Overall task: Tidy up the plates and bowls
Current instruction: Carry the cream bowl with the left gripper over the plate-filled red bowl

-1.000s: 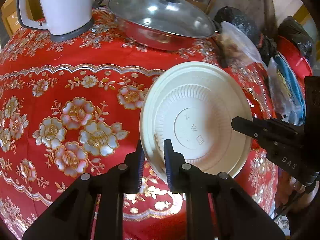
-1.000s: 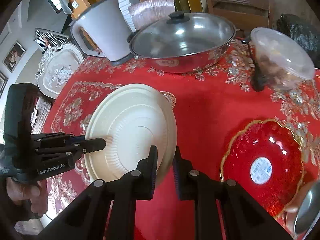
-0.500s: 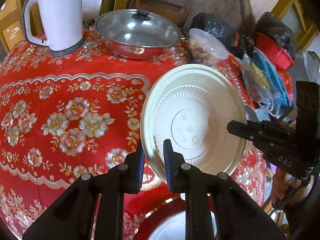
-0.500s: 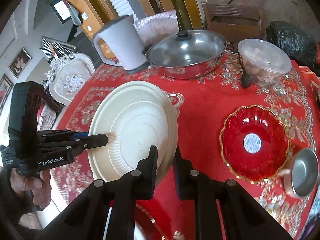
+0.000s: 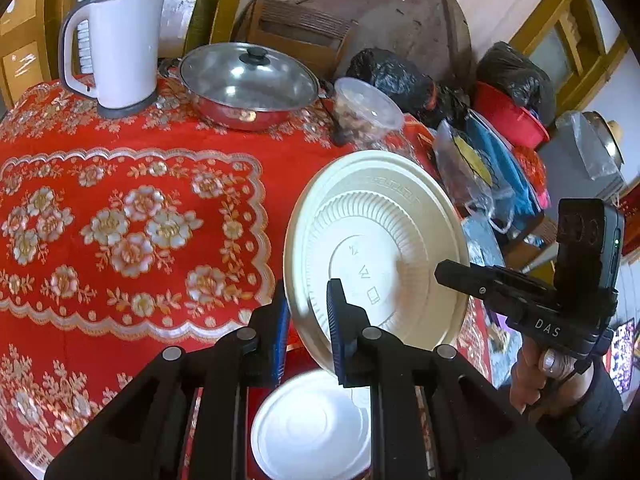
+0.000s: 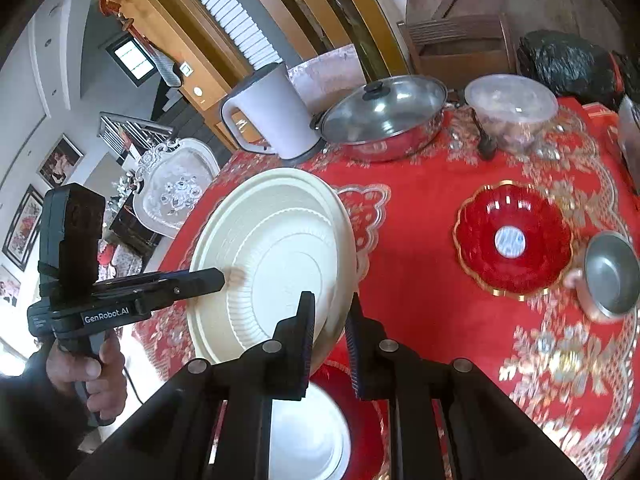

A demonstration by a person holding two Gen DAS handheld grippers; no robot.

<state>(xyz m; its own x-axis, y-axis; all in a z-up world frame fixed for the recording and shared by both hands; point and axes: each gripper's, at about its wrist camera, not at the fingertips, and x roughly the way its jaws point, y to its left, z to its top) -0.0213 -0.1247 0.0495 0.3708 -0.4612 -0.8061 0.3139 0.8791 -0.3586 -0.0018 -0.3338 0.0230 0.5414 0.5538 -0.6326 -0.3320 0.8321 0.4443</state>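
A cream ribbed plate (image 5: 372, 240) hangs tilted on edge above the red tablecloth, and both grippers grip it. My left gripper (image 5: 306, 304) is shut on its lower left rim, facing the underside. From the opposite side my right gripper (image 6: 330, 312) is shut on the rim of the same cream plate (image 6: 272, 248). Below them a white plate (image 5: 312, 428) rests on a red plate (image 6: 360, 420) near the table's front edge. A red gold-rimmed bowl (image 6: 480, 248) and a small steel cup (image 6: 612, 276) sit to the right.
At the back of the table stand a white kettle (image 5: 120, 40), a steel pan with a glass lid (image 5: 248, 80) and a clear plastic tub (image 5: 364, 112). Black bags (image 5: 388, 72) and bundled items crowd the right side. A person's hand (image 6: 84, 368) holds each gripper.
Both grippers have lifted the cream plate and drawn back toward the near table edge. The white plate on the red plate has come into view beneath them.
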